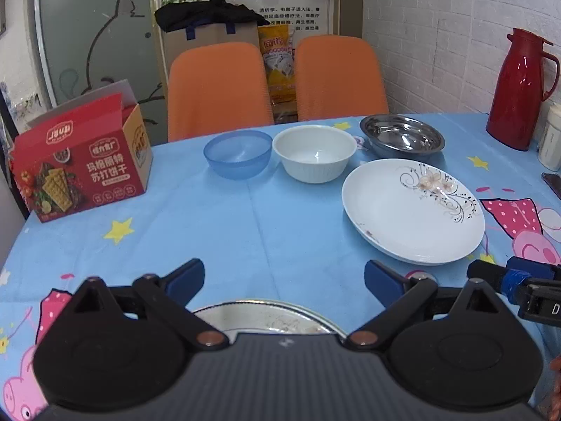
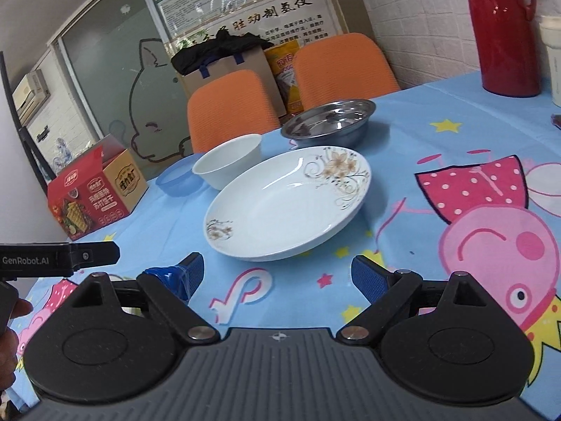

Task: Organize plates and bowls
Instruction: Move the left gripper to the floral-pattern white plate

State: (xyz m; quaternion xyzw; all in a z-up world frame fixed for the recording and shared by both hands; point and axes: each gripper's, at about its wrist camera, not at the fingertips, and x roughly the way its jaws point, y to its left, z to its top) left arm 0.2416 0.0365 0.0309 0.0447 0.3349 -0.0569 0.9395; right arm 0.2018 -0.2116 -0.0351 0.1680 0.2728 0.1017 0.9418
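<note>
A white flowered plate (image 1: 410,210) (image 2: 287,203) lies on the blue tablecloth. Behind it stand a white bowl (image 1: 314,152) (image 2: 228,163), a blue plastic bowl (image 1: 238,153) (image 2: 178,181) and a steel bowl (image 1: 402,134) (image 2: 329,119). A steel plate (image 1: 266,317) lies just under my left gripper (image 1: 284,280), which is open and empty. My right gripper (image 2: 277,273) is open and empty, just in front of the flowered plate; it also shows at the right edge of the left wrist view (image 1: 519,280).
A red biscuit box (image 1: 82,165) (image 2: 94,193) stands at the table's left. A red thermos jug (image 1: 519,87) (image 2: 505,28) and a white cup (image 1: 552,137) stand at the right. Two orange chairs (image 1: 217,91) stand behind the table (image 1: 175,217).
</note>
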